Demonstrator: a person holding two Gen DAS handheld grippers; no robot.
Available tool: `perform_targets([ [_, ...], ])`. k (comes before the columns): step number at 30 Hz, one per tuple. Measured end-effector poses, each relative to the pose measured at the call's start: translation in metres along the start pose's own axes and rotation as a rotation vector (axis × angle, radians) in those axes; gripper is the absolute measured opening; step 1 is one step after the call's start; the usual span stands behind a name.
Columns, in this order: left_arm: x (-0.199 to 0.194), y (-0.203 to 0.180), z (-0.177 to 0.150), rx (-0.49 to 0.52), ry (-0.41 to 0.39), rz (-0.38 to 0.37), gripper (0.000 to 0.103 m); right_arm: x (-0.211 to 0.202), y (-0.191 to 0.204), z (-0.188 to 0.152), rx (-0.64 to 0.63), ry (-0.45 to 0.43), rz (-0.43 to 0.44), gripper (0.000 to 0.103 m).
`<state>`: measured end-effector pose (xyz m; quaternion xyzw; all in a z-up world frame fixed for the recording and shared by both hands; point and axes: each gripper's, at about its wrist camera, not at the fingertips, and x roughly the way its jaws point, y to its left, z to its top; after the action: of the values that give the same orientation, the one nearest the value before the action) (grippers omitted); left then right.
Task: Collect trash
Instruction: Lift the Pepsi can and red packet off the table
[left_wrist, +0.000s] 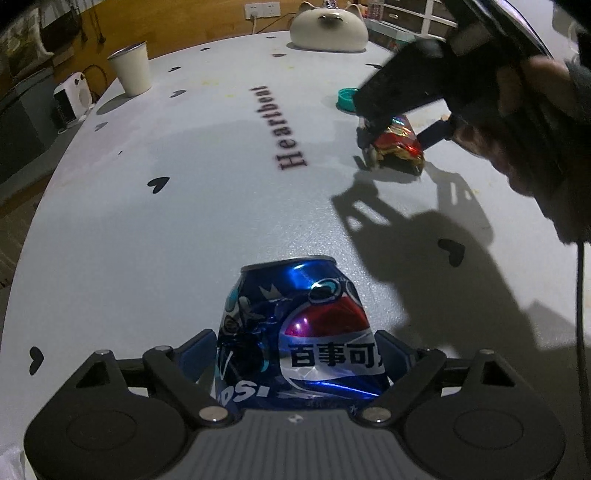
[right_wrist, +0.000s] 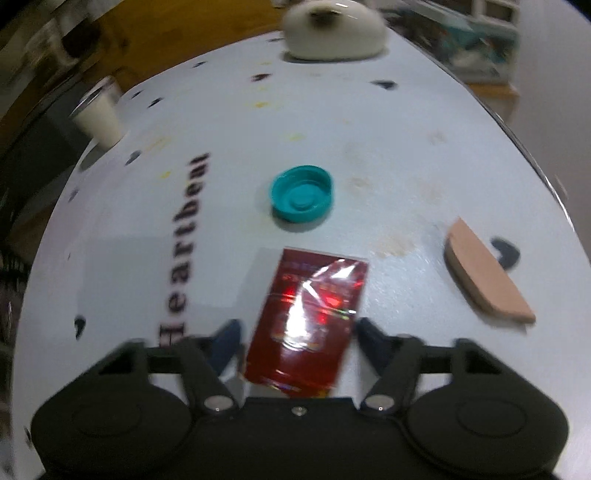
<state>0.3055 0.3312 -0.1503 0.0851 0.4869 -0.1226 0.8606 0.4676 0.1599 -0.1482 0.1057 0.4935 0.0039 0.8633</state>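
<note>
Dented blue can (left_wrist: 299, 332), glossy red wrapper (right_wrist: 306, 325)

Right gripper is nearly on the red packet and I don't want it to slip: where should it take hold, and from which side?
Take the red packet across its two long edges at the near end, coming down from above. It lies flat on the table with its length along the right gripper, whose fingers already straddle it. The film looks glossy, so squeeze squarely.
</note>
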Motion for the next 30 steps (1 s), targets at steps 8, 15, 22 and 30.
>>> perform_targets([
  [8, -0.004, 0.007, -0.005, -0.134, -0.021, 0.002, 0.086, -0.011, -0.014, -0.012, -0.191, -0.007, 0.093, 0.051],
  [15, -0.018, 0.004, -0.008, -0.24, -0.057, 0.029, 0.084, -0.037, -0.024, -0.045, -0.346, -0.023, 0.136, 0.048],
  [22, -0.037, -0.009, -0.01, -0.302, -0.097, 0.057, 0.081, -0.075, -0.038, -0.075, -0.432, -0.056, 0.182, 0.047],
  [30, -0.051, -0.029, -0.017, -0.341, -0.114, 0.062, 0.074, -0.109, -0.059, -0.098, -0.423, -0.076, 0.212, 0.047],
])
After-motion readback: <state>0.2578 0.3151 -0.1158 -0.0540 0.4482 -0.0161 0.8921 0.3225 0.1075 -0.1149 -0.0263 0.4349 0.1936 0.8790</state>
